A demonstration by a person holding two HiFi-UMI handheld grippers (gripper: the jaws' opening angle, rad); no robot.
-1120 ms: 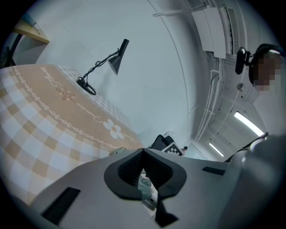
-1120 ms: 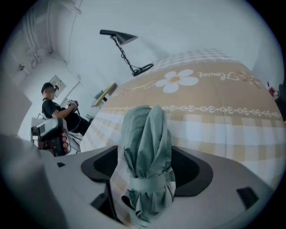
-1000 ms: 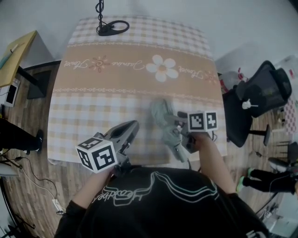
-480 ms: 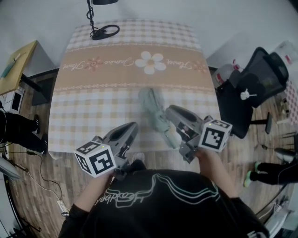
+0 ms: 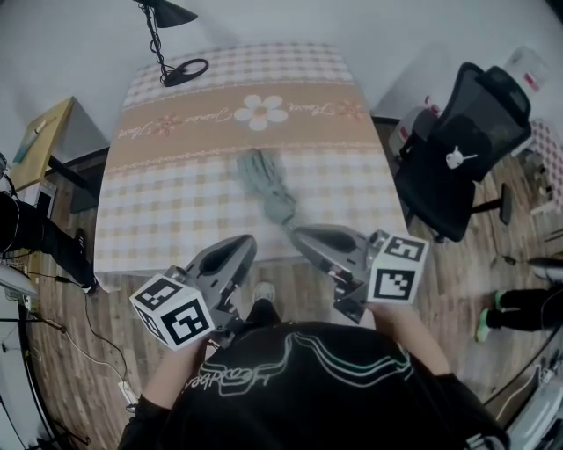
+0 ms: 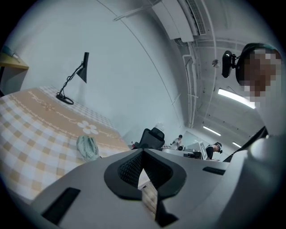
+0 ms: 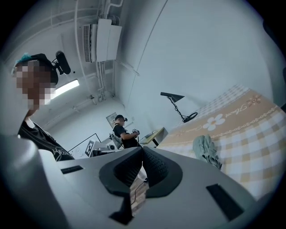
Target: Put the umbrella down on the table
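Black shirt (image 5: 299, 400) (pale line print)

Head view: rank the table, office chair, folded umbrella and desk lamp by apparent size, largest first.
1. table, largest by far
2. office chair
3. umbrella and desk lamp: these look about alike, so I leave them unranked

Office-like lab: swivel chair (image 5: 457, 149), desk lamp (image 5: 171, 12).

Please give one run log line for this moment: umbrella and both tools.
umbrella: lying on table | left tool: shut, empty | right tool: just closed, empty | task: done
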